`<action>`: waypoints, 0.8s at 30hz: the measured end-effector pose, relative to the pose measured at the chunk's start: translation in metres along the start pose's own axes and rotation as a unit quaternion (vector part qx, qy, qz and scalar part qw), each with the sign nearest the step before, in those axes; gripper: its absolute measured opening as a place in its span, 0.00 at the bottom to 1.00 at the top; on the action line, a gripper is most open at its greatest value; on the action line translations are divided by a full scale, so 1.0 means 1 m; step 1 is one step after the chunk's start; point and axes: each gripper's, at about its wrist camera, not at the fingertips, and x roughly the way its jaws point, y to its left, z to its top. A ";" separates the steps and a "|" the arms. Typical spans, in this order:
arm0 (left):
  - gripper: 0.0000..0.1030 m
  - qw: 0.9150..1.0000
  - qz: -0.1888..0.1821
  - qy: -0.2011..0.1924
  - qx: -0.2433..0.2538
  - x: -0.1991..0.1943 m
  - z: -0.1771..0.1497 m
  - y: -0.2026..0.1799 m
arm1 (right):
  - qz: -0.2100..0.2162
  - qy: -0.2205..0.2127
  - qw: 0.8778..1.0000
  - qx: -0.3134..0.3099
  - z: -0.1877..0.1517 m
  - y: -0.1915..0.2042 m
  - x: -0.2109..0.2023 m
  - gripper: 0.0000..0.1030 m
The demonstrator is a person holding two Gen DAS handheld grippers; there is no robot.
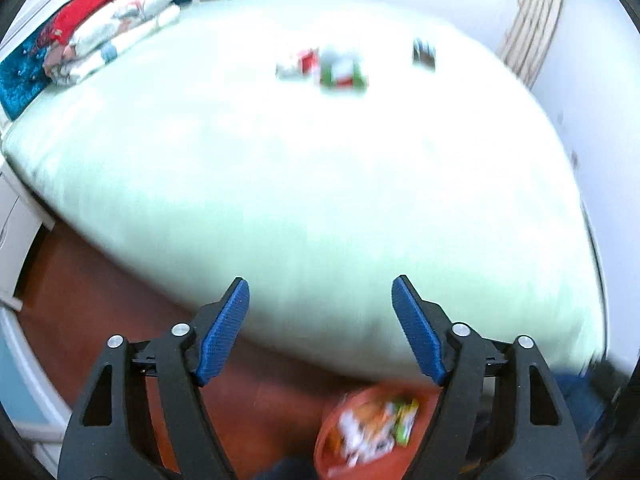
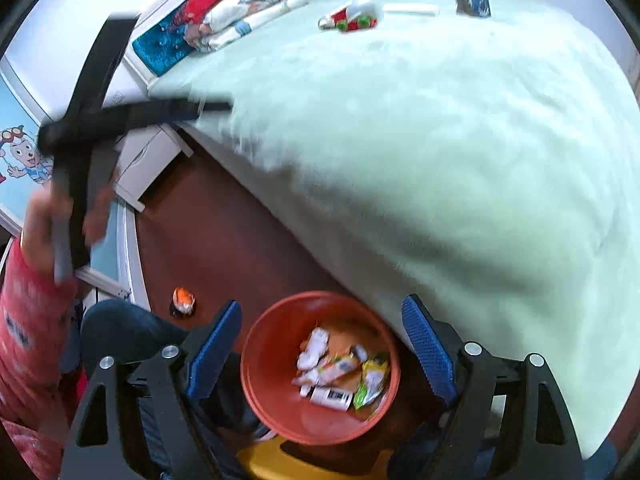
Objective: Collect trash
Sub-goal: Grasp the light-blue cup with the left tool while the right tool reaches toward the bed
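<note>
An orange bin [image 2: 256, 384] holding several wrappers stands on the brown floor beside the bed; it also shows in the left wrist view [image 1: 332, 452]. My right gripper [image 2: 322, 316] is open and empty just above the bin. My left gripper [image 1: 320, 292] is open and empty over the bed's near edge; it appears blurred at the left of the right wrist view [image 2: 200, 106]. Red, green and white wrappers [image 1: 332, 66] [image 2: 352, 20] lie at the far side of the bed, with a dark blue packet [image 1: 423, 54] [image 2: 472, 5] to their right. A white strip [image 2: 410, 9] lies between them.
A pale green bed [image 1: 320, 180] fills most of both views. Folded bedding [image 1: 108, 36] is stacked at its far left corner. A small orange and white object [image 2: 183, 300] lies on the floor left of the bin. A white nightstand [image 2: 148, 164] stands by the bed.
</note>
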 end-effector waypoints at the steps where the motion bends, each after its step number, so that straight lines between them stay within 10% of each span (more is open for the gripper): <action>1: 0.76 1.000 -0.007 -0.014 -0.005 0.005 0.028 0.000 | 0.000 -0.003 1.000 0.001 0.003 -0.003 0.001 0.78; 14: 0.79 0.998 -0.020 -0.026 -0.047 0.143 0.217 -0.025 | 0.025 -0.018 0.999 -0.017 0.018 -0.018 0.023 0.84; 24: 0.77 0.998 0.060 0.033 -0.015 0.212 0.250 -0.040 | 0.063 -0.017 0.998 -0.022 0.024 -0.019 0.025 0.86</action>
